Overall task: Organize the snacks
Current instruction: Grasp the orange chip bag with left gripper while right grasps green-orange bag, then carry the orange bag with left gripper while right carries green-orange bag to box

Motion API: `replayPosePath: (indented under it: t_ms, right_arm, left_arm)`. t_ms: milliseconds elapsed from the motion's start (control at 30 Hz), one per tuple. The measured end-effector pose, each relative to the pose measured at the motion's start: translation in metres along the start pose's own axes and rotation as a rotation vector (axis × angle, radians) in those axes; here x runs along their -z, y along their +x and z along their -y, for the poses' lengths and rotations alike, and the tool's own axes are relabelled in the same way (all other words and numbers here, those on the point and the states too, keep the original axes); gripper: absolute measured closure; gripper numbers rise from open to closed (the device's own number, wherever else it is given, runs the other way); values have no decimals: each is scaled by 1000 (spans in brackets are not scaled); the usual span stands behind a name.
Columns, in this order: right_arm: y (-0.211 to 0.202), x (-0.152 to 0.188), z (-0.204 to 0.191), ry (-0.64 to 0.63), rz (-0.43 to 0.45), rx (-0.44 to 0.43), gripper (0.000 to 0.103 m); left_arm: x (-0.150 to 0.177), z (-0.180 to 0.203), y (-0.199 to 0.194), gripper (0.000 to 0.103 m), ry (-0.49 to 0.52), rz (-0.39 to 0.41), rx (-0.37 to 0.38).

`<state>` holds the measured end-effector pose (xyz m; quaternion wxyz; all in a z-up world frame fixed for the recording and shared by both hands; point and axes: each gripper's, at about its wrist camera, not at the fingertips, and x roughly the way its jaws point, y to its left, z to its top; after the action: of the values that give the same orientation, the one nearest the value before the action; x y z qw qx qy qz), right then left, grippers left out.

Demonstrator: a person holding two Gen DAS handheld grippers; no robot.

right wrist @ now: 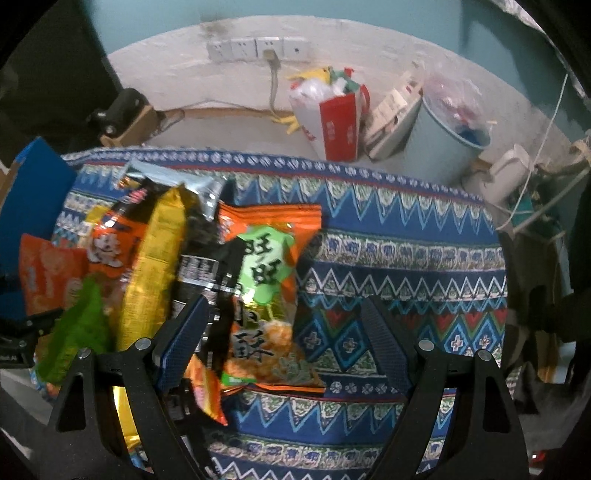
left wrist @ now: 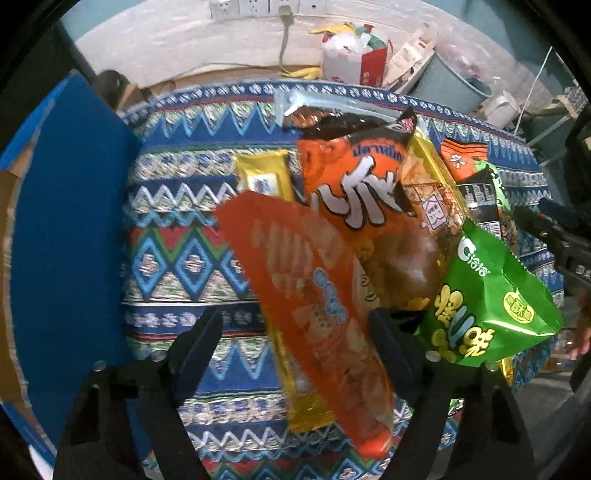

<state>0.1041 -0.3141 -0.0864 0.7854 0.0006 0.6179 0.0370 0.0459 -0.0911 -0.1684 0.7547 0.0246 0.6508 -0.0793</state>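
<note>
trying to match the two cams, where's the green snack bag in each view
Left wrist: green snack bag sits lower right, just right of the hand-held gripper's right finger.
Right wrist: green snack bag shows at lower left, at the pile's left edge.
Shared landmark: wall outlet strip, top centre in both.

Black plastic gripper frames, silver screws, dark blue textured finger pads.
</note>
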Motion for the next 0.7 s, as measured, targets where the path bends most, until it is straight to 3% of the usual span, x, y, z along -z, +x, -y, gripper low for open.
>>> replayPosePath:
  t_ms: [67,233,533,633,700]
  right_arm:
    - [8,1,3,7,-17,4,19]
    - [25,0,9,38,-41,-26,20]
    - [51,-2,-3,8,-102,-20,20]
    - [68,-2,-2,15,-129,-25,34]
    - [71,-1,0,22,-139,-29,57]
  left_arm:
    - [2,-1,3,27,-10,-7,23]
    - [3,3,4,58,1,-22,99]
    - [2,4,1,65,29,-6,145]
    - [3,3,-4,68,43,5,155]
    - [6,2,-13,69,60,21,157]
